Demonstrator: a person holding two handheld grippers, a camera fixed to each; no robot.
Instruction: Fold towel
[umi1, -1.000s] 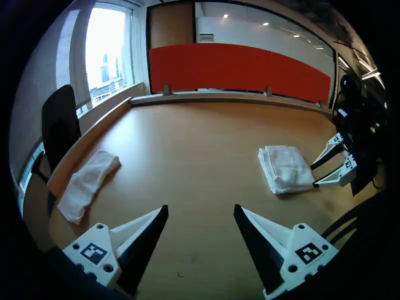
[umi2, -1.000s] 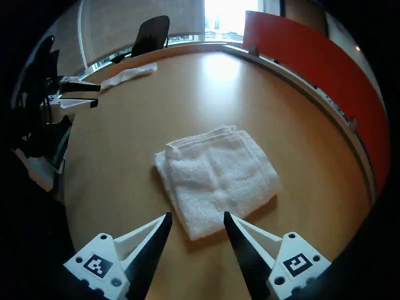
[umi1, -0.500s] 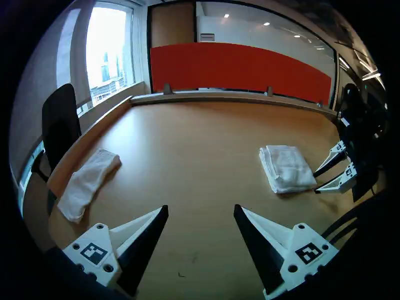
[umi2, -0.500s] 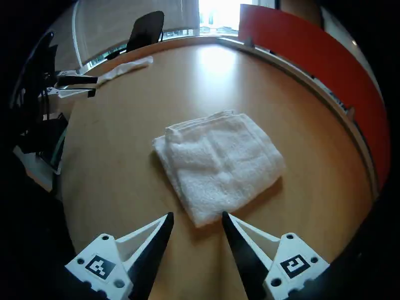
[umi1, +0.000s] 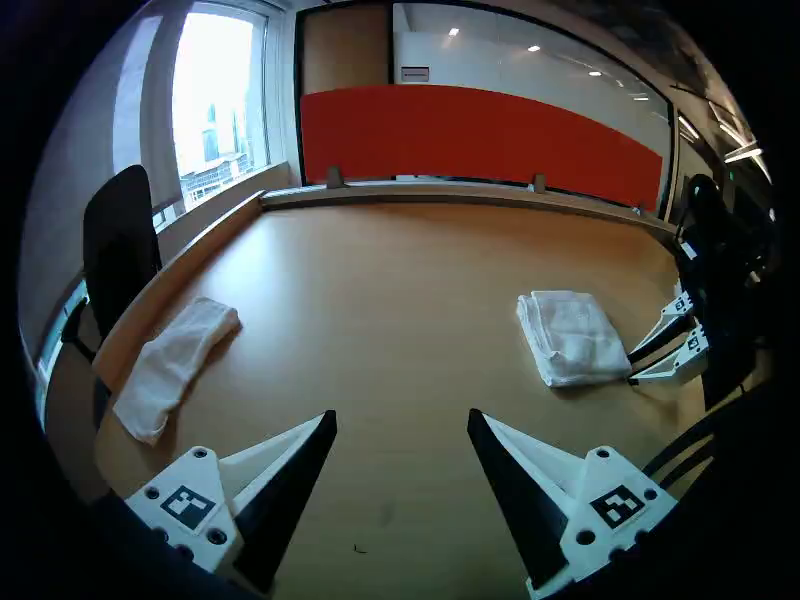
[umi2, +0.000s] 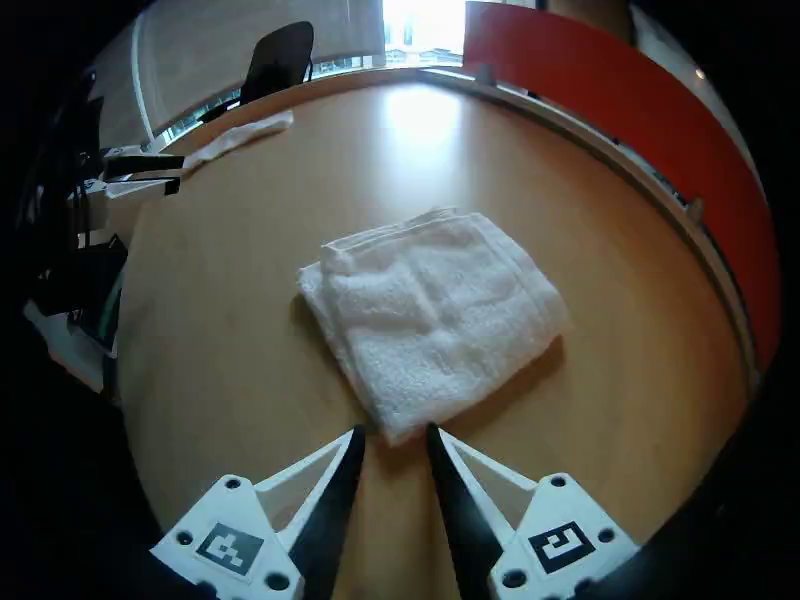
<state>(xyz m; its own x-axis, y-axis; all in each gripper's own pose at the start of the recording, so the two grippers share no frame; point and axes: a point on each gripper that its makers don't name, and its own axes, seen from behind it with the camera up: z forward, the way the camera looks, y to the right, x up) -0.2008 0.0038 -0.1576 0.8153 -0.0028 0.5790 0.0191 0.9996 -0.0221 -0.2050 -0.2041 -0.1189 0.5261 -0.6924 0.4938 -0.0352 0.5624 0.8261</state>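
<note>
Wooden table (umi2: 230, 330): folded towel (umi2: 435, 310) by narrowly parted right tool (umi2: 393, 432), empty; left tool (umi1: 400, 414) wide, empty.

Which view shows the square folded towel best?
The right gripper view: the folded towel lies central and close, its layered edges plain, just ahead of the right gripper. The left gripper view shows it small and distant, at the right.

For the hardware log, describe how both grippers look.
The left gripper and right gripper match: white plastic bodies with small screw holes, black wedge-shaped fingers tapering to points, and a square black-and-white marker on each finger base.
</note>
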